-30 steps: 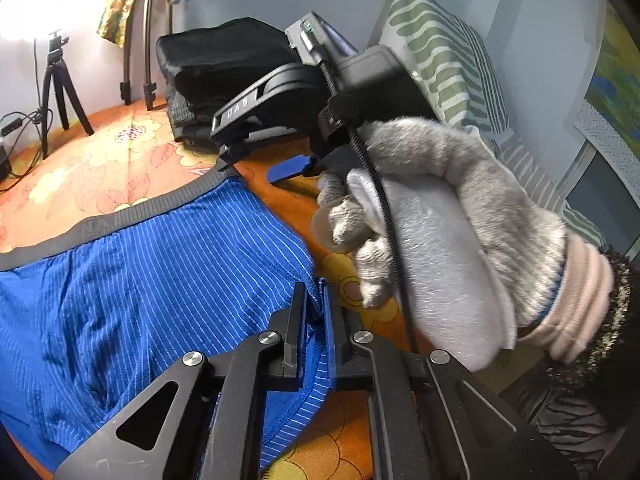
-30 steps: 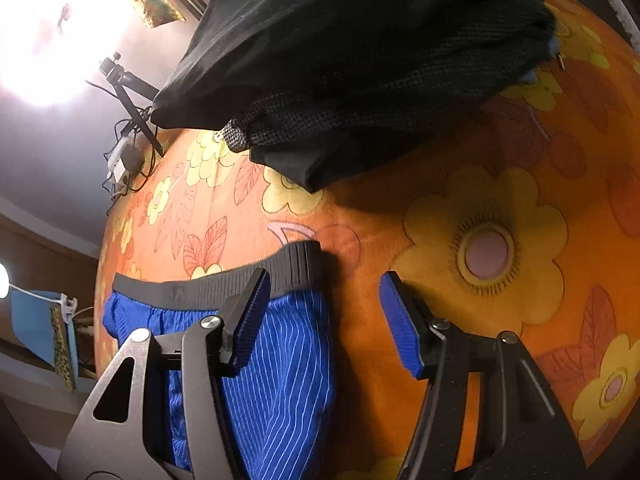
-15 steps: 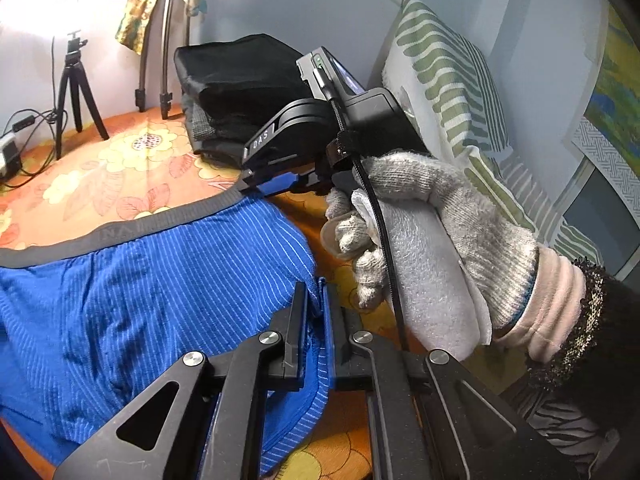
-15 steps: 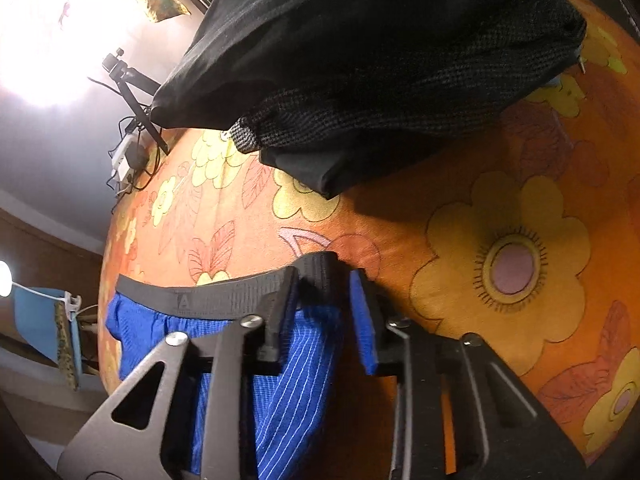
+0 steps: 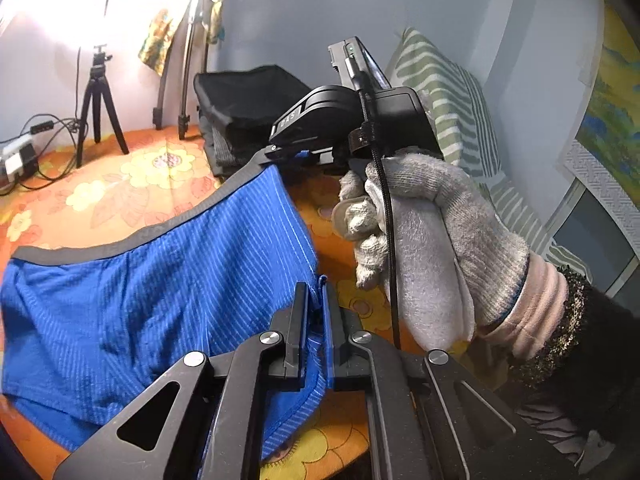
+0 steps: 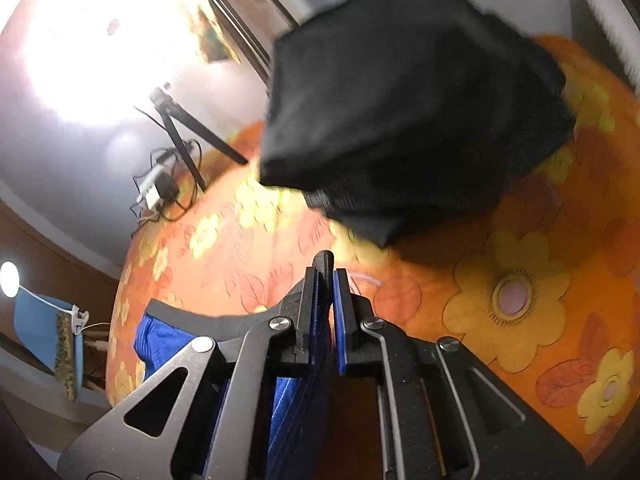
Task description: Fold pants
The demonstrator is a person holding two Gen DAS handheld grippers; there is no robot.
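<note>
Left tool [image 5: 316,312] pinches the blue shorts' [image 5: 160,300] hem; right tool [image 6: 326,280] pinches their waistband corner, above an orange bed [image 6: 520,240].

Both wrist views look steeply down, close — sharing the blue shorts [image 5: 160,280] on the orange bedspread [image 6: 520,280].

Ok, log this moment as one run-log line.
left gripper: shut on blue pinstriped shorts hem | right gripper: shut on grey waistband corner | edge lifted

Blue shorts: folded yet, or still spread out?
Spread, unfolded: the blue shorts show one layer, waistband fully exposed, right edge lifted off the bedspread.
</note>
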